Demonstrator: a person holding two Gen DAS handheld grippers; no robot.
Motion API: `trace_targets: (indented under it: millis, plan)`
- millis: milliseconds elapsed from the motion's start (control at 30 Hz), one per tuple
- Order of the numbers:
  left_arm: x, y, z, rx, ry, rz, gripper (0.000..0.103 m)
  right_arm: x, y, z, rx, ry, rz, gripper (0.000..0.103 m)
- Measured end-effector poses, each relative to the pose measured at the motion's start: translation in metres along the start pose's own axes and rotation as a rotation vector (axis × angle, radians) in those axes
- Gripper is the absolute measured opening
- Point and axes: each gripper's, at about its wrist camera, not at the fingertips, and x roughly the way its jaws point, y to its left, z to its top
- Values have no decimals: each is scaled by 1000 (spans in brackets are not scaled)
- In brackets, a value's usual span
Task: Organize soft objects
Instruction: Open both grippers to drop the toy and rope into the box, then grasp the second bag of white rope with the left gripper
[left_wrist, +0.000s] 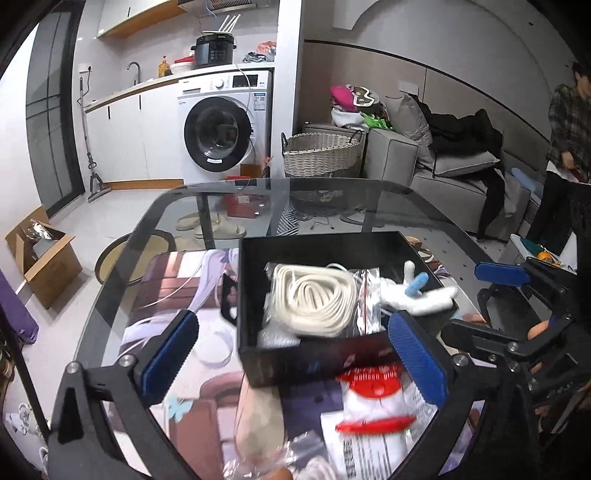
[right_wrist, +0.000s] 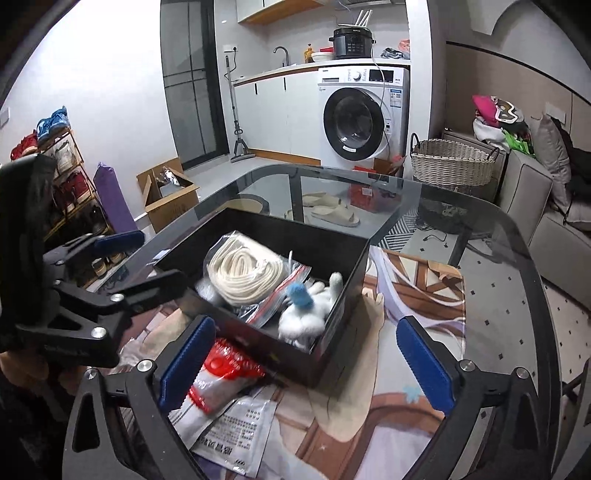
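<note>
- Our counter (right_wrist: 517, 280) carries the box (right_wrist: 343, 317) centrally, presumably so both tongs reach it.
- The box already holds the rope (left_wrist: 314, 299) and plush (right_wrist: 310, 314).
- Left tongs (left_wrist: 295, 354) and right tongs (right_wrist: 306, 362) gape wide, empty.
- The packet (right_wrist: 218, 373) lies outside, just beside the box, likely next.

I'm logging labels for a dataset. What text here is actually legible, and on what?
None reads clearly.
White packet: rows of printed characters, blurred.
Red-and-white pack: motion-blurred print.
Washing machine: brand mark and sticker, too small.
Pressure cooker: panel markings, too small.
</note>
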Motion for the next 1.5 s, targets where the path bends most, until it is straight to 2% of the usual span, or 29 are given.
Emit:
trace_targets:
  millis: [200, 433, 533, 933, 1200, 1500]
  plan:
    - [-20, 13, -17, -25, 36, 16, 103, -9, 12, -12, -3, 8, 29, 102]
    - [-32, 24, -34, -27, 54, 38, 103, -16, 22, -32, -10, 40, 29, 102]
    - [-33, 26, -44, -35, 85, 48, 103, -16, 24, -37, -13, 58, 21, 102]
    - [-42, 14, -90, -53, 164, -23, 103, -10, 31, -59, -1, 112, 26, 102]
    - [-39, 14, -96, -41, 200, -40, 103, 1, 38, -68, -2, 145, 25, 102]
    - [-35, 7, -104, -7, 233, -75, 103, 18, 39, -58, 53, 156, 34, 102]
